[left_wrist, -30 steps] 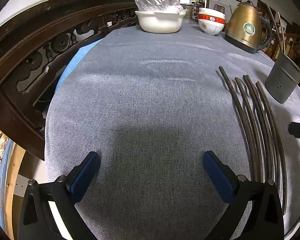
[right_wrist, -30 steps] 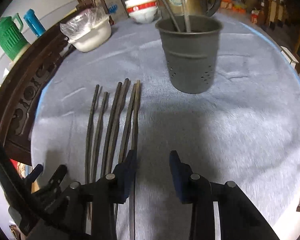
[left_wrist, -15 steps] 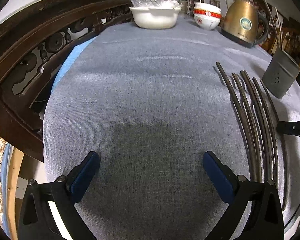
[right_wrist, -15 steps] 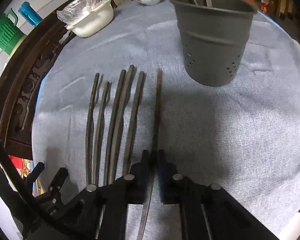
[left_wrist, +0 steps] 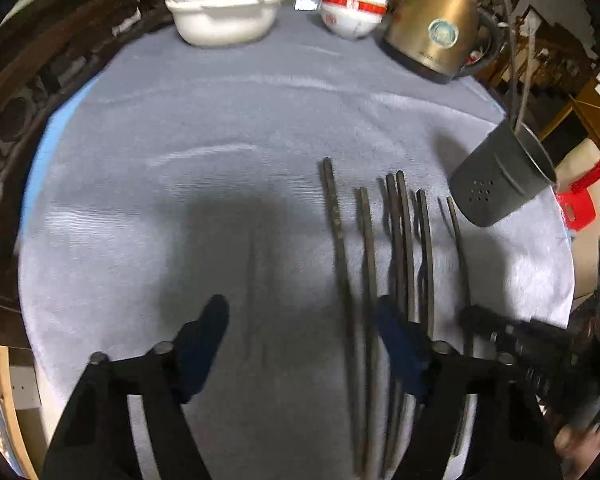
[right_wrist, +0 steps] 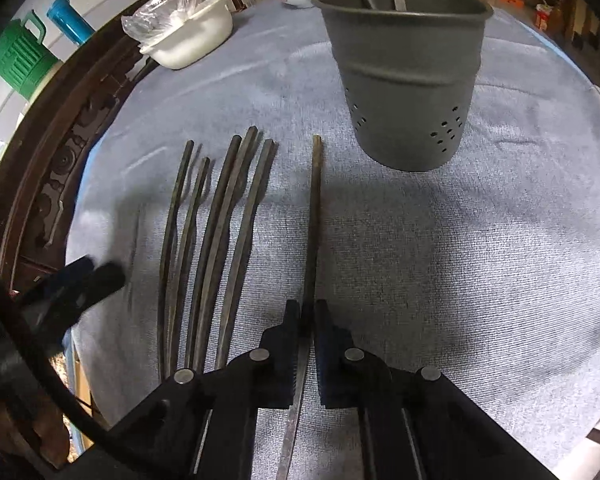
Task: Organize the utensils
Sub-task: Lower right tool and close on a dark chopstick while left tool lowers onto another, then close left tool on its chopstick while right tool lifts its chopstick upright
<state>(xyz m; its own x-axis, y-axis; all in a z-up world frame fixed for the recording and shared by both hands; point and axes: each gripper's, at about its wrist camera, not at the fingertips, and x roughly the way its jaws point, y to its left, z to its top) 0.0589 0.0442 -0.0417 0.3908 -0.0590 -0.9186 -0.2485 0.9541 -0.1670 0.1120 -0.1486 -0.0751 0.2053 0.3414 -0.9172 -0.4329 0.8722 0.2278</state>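
Table: round table [right_wrist: 500, 248] with a grey cloth on top; a dark carved wooden rail curves along its left side.
Far things: white tub [left_wrist: 224, 20] with a plastic bag in it, stacked red-and-white bowls [left_wrist: 354, 8] and a gold kettle [left_wrist: 436, 36] stand at the far edge.
Holder: grey metal cup with small holes [right_wrist: 408, 80] stands upright on the right, with two sticks already inside.
Chopsticks on the cloth [right_wrist: 216, 240]: five dark ones lie side by side, left of the cup, pointing far.
Right hand-held gripper [right_wrist: 307, 320]: pressed together, pinching one chopstick [right_wrist: 314, 208] that points toward the cup.
Left hand-held gripper [left_wrist: 300, 320]: closing, nothing pinched yet; two of the lying chopsticks run between its blue pads.
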